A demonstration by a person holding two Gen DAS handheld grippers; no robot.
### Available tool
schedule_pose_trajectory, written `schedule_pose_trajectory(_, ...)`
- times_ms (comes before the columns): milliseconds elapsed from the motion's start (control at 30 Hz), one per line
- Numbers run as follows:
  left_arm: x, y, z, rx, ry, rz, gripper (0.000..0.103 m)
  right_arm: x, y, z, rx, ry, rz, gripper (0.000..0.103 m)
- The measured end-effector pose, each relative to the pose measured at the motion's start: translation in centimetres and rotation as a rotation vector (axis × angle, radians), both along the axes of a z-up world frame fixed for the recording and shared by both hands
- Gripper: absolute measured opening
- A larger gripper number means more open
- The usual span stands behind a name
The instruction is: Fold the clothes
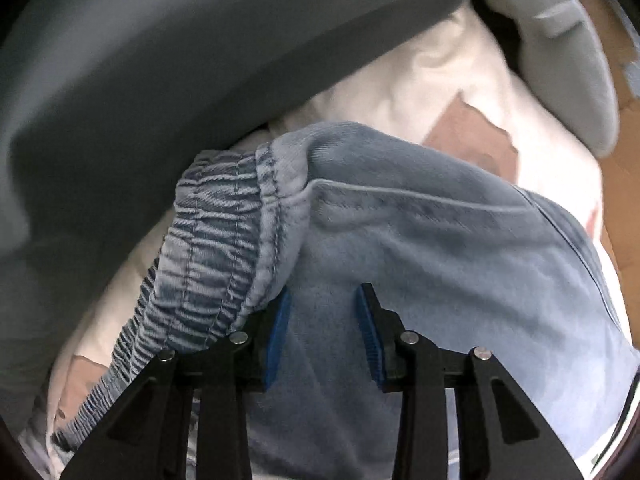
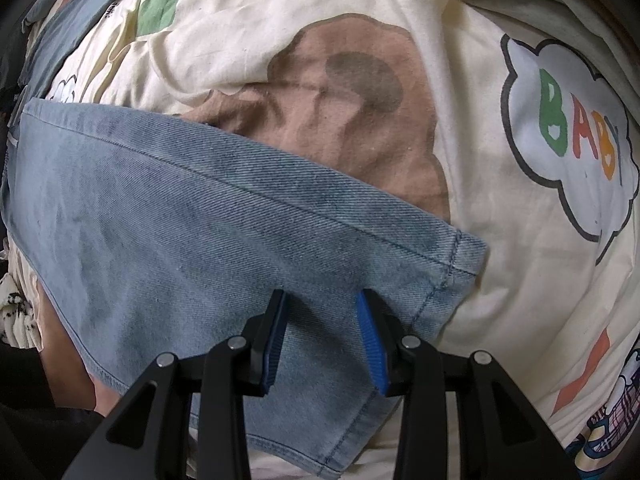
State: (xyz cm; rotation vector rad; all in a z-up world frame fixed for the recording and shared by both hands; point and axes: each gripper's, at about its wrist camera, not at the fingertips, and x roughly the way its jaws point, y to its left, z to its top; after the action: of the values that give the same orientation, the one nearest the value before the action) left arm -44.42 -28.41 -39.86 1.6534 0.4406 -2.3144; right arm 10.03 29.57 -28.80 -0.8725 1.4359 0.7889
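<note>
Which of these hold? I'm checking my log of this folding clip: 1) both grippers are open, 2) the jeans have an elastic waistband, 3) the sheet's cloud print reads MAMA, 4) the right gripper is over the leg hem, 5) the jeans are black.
1) True: the left gripper and the right gripper stand open over denim.
2) True: the jeans have a gathered elastic waistband.
3) False: the cloud print on the cream sheet reads BABY.
4) True: it hovers by the leg hem.
5) False: they are light blue.
</note>
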Motion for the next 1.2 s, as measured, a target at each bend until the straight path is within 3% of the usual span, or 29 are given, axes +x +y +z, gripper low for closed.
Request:
schedule_pose_trajectory(100,-0.7,0.4,0.0,-0.051,-0.016,-0.028,0.036,0.2,-0.5,0.1,-0.004,0.002,0.003,0.036)
schedule_pose_trajectory(167,-0.7,0.3,0.1,-0.035,-0.025,-0.024,0.036,1.3,-1.3,0.0,-0.002,0.006,0.007,0.036)
schedule_pose_trajectory(333,-0.5,-1.3,1.6,0.043,-0.054,-0.031,0.036,2.0,1.4,2.6,0.012,0.011,0.017,0.036)
schedule_pose_trajectory(433,0.8,-1.0,3.9,0.053,-0.029,-0.079,0.036,2.0,7.1,3.2,0.023,0.016,0.016,0.036)
schedule_pose_trajectory(600,5.1,-1.9,7.9,0.063,0.02,-0.094,0.036,2.3,7.1,3.9,0.031,0.022,0.025,0.036)
schedule_pose_trajectory(733,8.1,-3.2,9.1,0.058,0.019,-0.083,0.036,2.6,7.1,4.4,0.04,0.029,0.039,0.036)
schedule_pose_trajectory(933,10.5,-4.3,7.7,0.11,0.004,-0.059,0.036,2.8,7.2,5.2,0.053,0.026,0.047,0.036)
schedule_pose_trajectory(1200,11.8,-1.9,2.8,0.242,-0.049,-0.049,0.036,3.0,7.7,6.1,0.042,0.017,0.06,0.036)
